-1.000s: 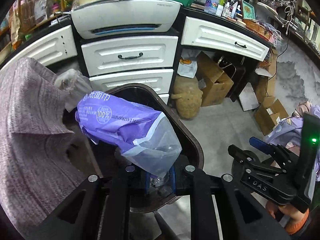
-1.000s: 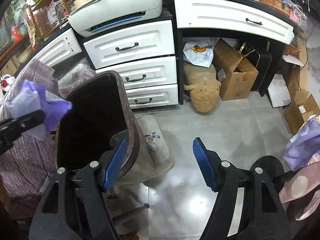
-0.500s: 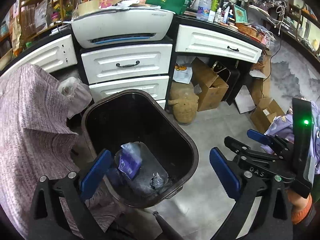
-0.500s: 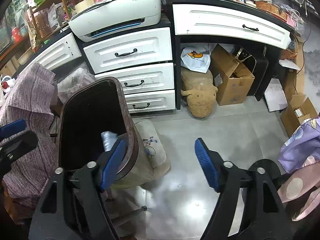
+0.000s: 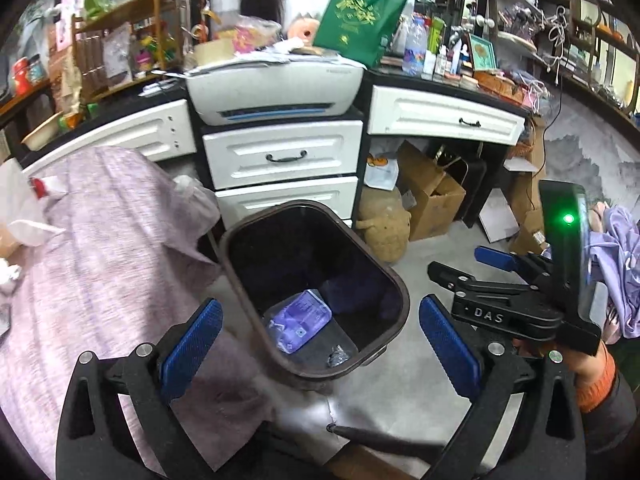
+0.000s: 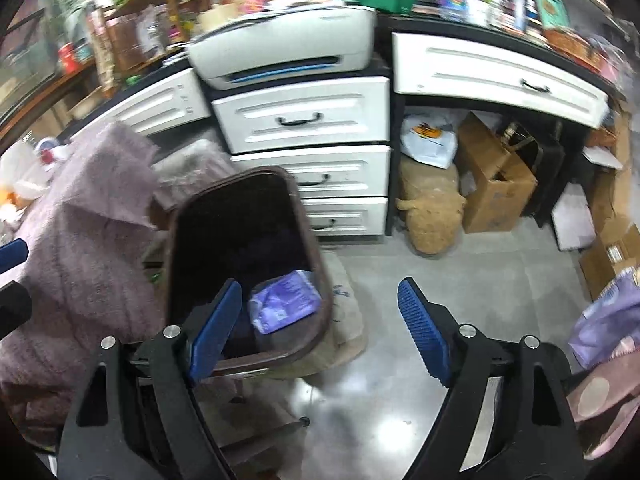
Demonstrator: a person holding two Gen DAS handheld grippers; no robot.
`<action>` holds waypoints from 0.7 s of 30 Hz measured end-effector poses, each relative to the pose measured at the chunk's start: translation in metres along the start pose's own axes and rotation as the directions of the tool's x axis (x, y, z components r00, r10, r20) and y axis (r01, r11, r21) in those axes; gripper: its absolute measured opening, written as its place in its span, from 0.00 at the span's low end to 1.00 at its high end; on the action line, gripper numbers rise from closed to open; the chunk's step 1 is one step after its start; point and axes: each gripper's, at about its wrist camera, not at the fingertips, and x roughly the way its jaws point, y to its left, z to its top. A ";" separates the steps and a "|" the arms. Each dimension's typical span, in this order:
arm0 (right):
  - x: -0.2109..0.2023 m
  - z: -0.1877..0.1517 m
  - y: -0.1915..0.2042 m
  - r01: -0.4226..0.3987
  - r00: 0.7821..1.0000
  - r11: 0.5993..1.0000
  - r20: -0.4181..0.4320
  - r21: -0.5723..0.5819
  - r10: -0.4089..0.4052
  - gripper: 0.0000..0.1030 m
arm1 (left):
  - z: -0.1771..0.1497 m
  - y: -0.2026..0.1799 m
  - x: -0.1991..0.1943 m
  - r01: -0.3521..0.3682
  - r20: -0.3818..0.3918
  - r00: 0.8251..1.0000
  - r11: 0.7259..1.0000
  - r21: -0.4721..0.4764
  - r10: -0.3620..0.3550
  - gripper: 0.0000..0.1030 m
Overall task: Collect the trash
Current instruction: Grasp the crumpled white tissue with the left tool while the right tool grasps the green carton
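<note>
Left gripper [image 5: 318,336]: jaws spread wide, nothing between the ribbed blue pads [image 5: 191,342]. Black frame, silver bolts.

Directly ahead of and below the left jaws: trash bin [image 5: 394,280], dark brown plastic, rounded-rectangle mouth, smooth rim, standing upright on the floor. Inside, at the bottom: purple plastic package [image 5: 299,320], crinkled, part clear film, lying flat; a small dark scrap beside it, too small to identify.

Left of the jaws: mauve knitted cloth [image 5: 92,264], coarse weave, draped with its edge touching the bin's left side.

Right gripper [image 6: 320,320]: jaws opening, empty between the pads. Its left pad overlaps the bin's near rim in view; contact cannot be told. Seen from the left wrist, it sits right of the bin, held by a hand [image 5: 586,364] in an orange cuff.

Right of the bin: grey glossy floor [image 6: 480,272], open.

Farther ahead: white panelled drawers [image 5: 280,156] with dark handles; a white printer [image 5: 276,88] on the black tabletop above; cardboard boxes [image 5: 430,196] and a tan plush toy [image 5: 384,224] under the tabletop to the right.
</note>
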 end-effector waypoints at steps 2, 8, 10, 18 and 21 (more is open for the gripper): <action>-0.005 0.003 0.015 -0.041 0.999 0.999 0.003 -0.035 0.041 0.78 | -0.004 0.007 -0.014 -0.013 0.014 1.000 1.000 -0.001 0.013 0.95; -0.027 0.014 0.070 -0.168 0.985 0.972 0.011 -0.164 0.172 0.78 | -0.021 0.037 -0.050 -0.073 0.037 0.997 0.997 -0.023 0.074 0.95; -0.033 0.015 0.089 -0.205 0.978 0.956 0.006 -0.208 0.210 0.78 | -0.027 0.048 -0.060 -0.090 0.039 0.995 0.995 -0.038 0.091 0.95; -0.049 0.018 0.172 -0.395 0.915 0.834 -0.088 -0.385 0.393 0.78 | -0.060 0.106 -0.102 -0.183 0.032 0.981 0.974 -0.135 0.189 0.95; -0.056 0.017 0.201 -0.438 0.894 0.789 -0.116 -0.431 0.433 0.78 | -0.072 0.131 -0.119 -0.223 0.025 0.973 0.957 -0.186 0.231 0.95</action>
